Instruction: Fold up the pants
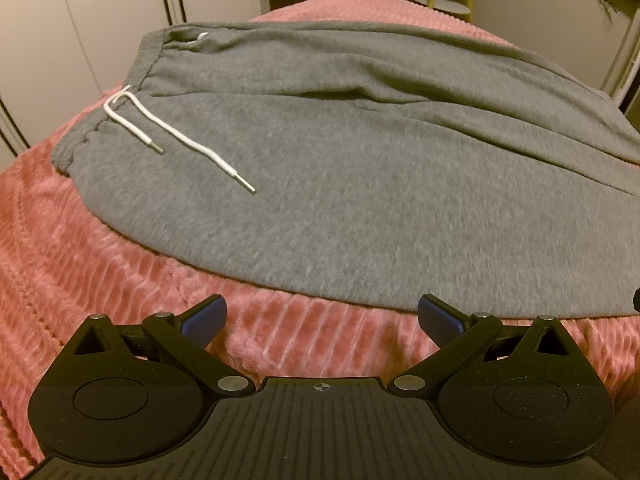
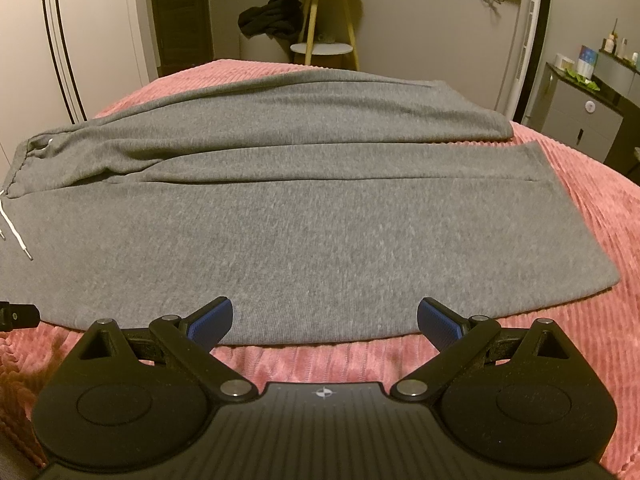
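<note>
Pants: grey pants (image 2: 288, 208) lie spread flat on the pink ribbed blanket (image 2: 580, 240), waistband toward the blanket's left side, the two leg ends toward its right side; the far leg lies alongside the near one.
Drawstring: a white drawstring (image 1: 160, 128) with metal tips lies loose on the fabric near the waistband.
Left gripper: the left gripper (image 1: 322, 318) has its blue pads wide apart, holding nothing, over the blanket just short of the pants' near edge.
Right gripper: the right gripper (image 2: 324, 320) is likewise spread, empty, its tips at the near edge of the pants.
Background: a small round table (image 2: 324, 20) stands beyond the far edge, dark clothing draped on it.
</note>
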The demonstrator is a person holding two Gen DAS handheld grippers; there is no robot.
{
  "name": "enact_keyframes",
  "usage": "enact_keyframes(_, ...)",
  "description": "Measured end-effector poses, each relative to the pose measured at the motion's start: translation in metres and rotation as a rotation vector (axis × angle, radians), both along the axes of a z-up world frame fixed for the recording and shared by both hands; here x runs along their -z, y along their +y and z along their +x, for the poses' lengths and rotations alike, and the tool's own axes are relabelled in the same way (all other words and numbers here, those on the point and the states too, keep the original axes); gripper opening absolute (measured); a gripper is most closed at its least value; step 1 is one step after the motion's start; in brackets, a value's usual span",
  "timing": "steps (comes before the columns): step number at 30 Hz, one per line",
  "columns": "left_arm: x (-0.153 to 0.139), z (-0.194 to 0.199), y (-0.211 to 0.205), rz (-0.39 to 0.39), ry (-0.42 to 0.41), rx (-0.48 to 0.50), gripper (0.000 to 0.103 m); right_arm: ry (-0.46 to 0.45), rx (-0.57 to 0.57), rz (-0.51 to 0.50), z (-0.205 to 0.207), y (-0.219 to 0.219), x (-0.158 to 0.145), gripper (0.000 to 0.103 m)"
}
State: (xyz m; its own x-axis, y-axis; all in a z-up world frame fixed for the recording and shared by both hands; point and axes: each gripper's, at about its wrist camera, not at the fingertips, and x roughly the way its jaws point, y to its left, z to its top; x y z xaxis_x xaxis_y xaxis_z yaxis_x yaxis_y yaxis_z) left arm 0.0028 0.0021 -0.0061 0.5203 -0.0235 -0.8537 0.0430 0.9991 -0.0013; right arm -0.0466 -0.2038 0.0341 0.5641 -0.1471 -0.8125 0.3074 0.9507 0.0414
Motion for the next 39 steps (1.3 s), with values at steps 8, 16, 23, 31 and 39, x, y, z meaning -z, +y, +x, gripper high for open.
enact_keyframes(8,-0.001,0.007,0.008,-0.049,0.043,-0.017,0.103,-0.056,0.078,0.14,-0.007,-0.028,-0.005,0.099)
enact_keyframes(16,-0.007,0.038,0.038,-0.225,0.05,-0.146,0.103,-0.058,0.434,0.311,0.0,-0.125,0.023,0.099)
enact_keyframes(23,-0.014,0.113,0.022,-0.22,-0.003,-0.308,0.103,0.008,0.577,0.508,-0.001,-0.158,0.068,0.099)
enact_keyframes(31,0.044,0.159,0.018,-0.047,-0.121,-0.435,0.103,0.207,0.498,0.598,0.05,-0.188,0.044,0.099)
enact_keyframes(39,0.055,0.159,0.046,-0.01,-0.412,-0.59,0.103,-0.066,0.559,0.551,0.222,-0.216,0.015,0.098)
